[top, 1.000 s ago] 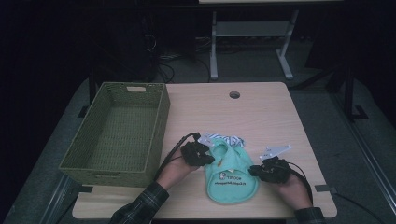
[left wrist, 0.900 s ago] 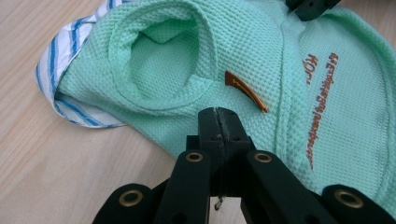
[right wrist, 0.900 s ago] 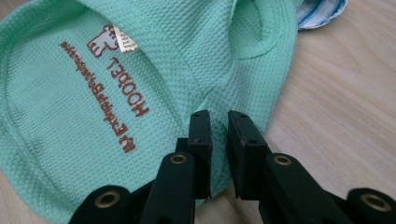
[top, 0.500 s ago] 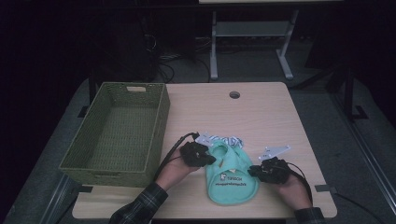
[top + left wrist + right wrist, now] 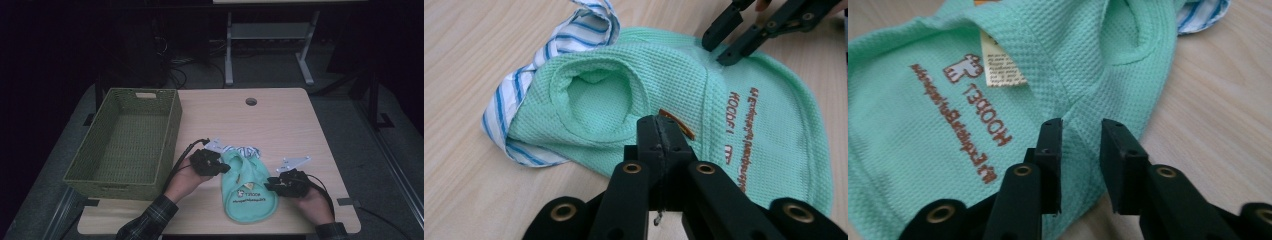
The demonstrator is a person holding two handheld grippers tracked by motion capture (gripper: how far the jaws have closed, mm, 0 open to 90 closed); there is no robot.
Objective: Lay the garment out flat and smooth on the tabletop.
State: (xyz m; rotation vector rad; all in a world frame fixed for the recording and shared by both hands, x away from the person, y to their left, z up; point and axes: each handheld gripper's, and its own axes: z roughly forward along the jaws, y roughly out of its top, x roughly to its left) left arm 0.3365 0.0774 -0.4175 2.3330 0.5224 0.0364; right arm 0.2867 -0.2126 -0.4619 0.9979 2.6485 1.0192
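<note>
A mint-green waffle-knit garment (image 5: 247, 192) with brown lettering lies flat on the wooden table (image 5: 280, 120), near its front edge. A blue-and-white striped cloth (image 5: 245, 150) shows at its far end. My left gripper (image 5: 222, 167) is at the garment's left side. In the left gripper view its jaws (image 5: 659, 125) are pressed together over the garment's (image 5: 624, 80) near hem, beside an orange tag. My right gripper (image 5: 271, 185) is at the right side, and its open jaws (image 5: 1080, 130) straddle a raised fold of the garment (image 5: 923, 110). The left gripper view also shows that gripper (image 5: 724, 42).
A green woven basket (image 5: 172, 125), with nothing in it, stands on the left of the table close to my left hand. A round cable hole (image 5: 251, 101) sits at the table's back. Bare wood lies beyond the garment.
Nothing has clearly shifted; both grippers stay at the garment's sides.
</note>
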